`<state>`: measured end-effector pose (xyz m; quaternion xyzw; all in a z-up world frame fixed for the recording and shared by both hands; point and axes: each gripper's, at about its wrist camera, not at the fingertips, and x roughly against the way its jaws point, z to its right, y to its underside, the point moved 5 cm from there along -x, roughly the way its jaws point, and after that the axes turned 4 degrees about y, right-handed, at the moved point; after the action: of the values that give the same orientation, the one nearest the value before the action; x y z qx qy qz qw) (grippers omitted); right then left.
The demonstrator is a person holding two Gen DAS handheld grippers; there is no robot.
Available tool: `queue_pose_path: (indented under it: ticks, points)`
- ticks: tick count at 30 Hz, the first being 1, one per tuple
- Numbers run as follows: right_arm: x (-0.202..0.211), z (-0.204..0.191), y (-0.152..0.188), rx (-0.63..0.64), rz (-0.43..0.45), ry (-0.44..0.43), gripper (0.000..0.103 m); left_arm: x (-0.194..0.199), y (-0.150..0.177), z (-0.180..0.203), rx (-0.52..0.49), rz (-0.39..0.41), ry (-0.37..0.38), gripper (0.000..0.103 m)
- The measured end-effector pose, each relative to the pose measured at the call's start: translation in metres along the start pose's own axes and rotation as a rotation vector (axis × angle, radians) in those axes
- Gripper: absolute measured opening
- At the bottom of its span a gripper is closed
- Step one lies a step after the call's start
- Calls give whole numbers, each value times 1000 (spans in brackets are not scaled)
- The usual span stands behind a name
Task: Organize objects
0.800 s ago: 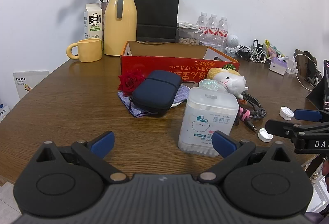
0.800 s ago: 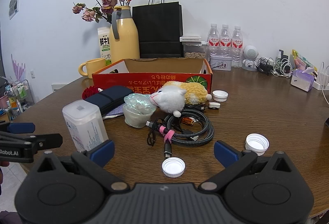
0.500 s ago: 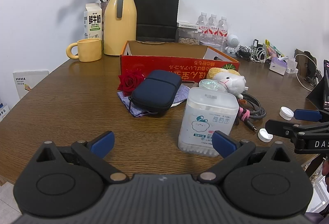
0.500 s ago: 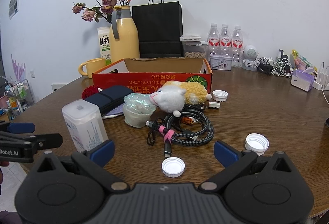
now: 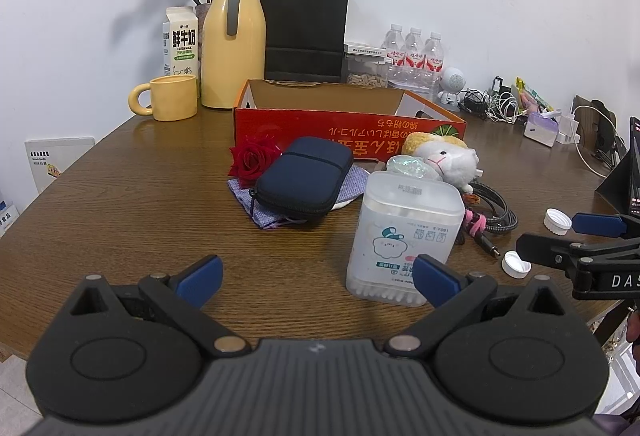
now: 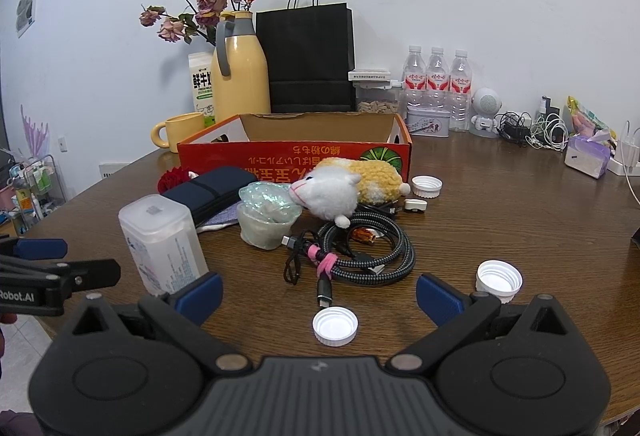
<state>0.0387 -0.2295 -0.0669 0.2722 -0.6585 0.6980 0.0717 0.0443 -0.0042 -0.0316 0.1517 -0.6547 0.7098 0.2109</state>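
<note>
Nothing moved since the earlier frames, left gripper [image 5: 318, 278] and right gripper [image 6: 319, 294] both spread wide and empty, clutter lying before the red box [image 6: 294, 160] on the table [image 5: 120, 196]; risk of tipping the tall cotton-swab box [image 5: 406, 236] or snagging the loose cable coil [image 6: 360, 252] on a careless reach.

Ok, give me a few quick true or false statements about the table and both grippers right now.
1. The open red cardboard box holds the plush toy. False: the white and yellow plush sheep lies on the table before it.
2. Both the left gripper and right gripper are open and empty. True.
3. The translucent cotton swab box stands upright. True.
4. The navy zip pouch sits on the yellow mug. False: it rests on a purple cloth.
</note>
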Motion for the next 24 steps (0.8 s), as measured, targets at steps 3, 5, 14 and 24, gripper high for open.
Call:
queue_pose_path:
  ticks: [3, 5, 14, 24]
  points:
    - [0, 0, 0, 0, 0, 0, 103, 0, 0, 0, 0, 0, 1, 103]
    - [0, 0, 0, 0, 0, 0, 103, -1, 1, 1, -1, 0, 2, 103]
    - [-1, 0, 0, 1, -2, 1, 103, -2, 3, 5, -2, -2, 5, 103]
    - [-2, 3, 1, 1, -5, 5, 103, -2, 2, 8, -5, -10, 14, 103]
